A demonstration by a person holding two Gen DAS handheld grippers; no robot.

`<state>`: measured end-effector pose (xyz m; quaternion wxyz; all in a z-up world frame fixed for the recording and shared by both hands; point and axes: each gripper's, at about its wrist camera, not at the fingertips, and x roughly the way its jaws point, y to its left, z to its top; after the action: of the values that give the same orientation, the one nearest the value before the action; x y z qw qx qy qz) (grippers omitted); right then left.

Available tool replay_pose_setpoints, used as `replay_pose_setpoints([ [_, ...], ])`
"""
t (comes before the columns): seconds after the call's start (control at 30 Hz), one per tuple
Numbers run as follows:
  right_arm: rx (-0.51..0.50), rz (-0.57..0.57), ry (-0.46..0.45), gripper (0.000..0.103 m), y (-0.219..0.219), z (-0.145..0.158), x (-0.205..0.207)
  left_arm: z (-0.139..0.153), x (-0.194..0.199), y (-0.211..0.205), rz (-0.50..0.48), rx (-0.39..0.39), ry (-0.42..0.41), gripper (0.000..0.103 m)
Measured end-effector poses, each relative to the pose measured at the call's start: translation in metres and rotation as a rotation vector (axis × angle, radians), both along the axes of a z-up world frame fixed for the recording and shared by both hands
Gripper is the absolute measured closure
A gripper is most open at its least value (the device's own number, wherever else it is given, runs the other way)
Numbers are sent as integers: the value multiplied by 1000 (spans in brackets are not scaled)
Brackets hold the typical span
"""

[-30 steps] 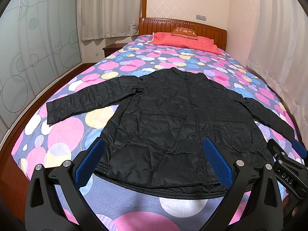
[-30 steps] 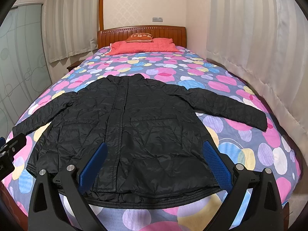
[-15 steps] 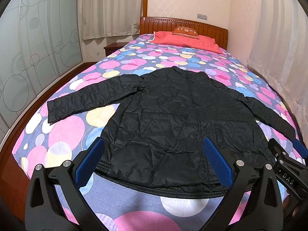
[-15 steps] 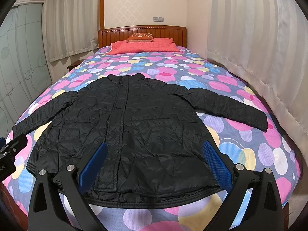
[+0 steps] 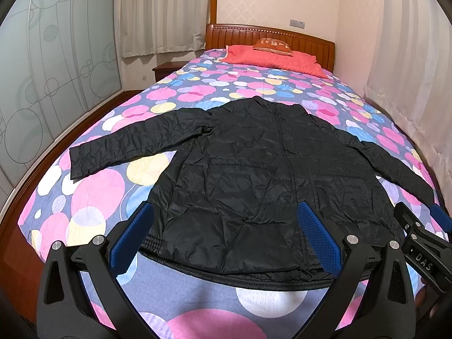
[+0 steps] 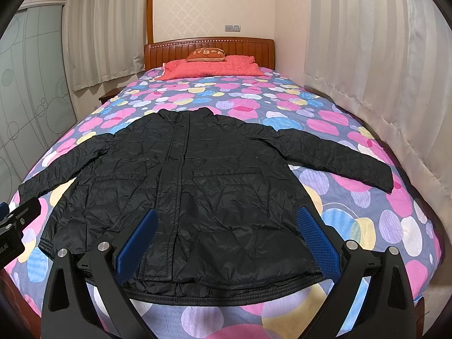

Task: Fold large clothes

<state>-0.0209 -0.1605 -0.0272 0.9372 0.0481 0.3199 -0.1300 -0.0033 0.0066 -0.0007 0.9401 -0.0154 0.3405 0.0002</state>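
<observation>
A black quilted jacket lies flat, front up, on a bed with a pink and blue circle-patterned cover, both sleeves spread outward. It also shows in the right wrist view. My left gripper is open and empty, held above the jacket's hem on its left half. My right gripper is open and empty, above the hem on the right half. The right gripper's body shows at the right edge of the left wrist view, and the left gripper's body at the left edge of the right wrist view.
A red pillow with a small orange cushion lies at the wooden headboard. Curtains hang along the bed's right side. A frosted glass wardrobe and a nightstand stand on the left.
Both views have risen and pulled back slightly, so the jacket sits a little lower in frame. Both grippers stay open; the jacket has not moved.
</observation>
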Motion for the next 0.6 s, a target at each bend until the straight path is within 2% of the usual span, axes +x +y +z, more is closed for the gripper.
replay_pose_setpoints([
  [0.6,-1,0,4,5,3,-3,0,-9,-4,1,-11,3,7,2],
])
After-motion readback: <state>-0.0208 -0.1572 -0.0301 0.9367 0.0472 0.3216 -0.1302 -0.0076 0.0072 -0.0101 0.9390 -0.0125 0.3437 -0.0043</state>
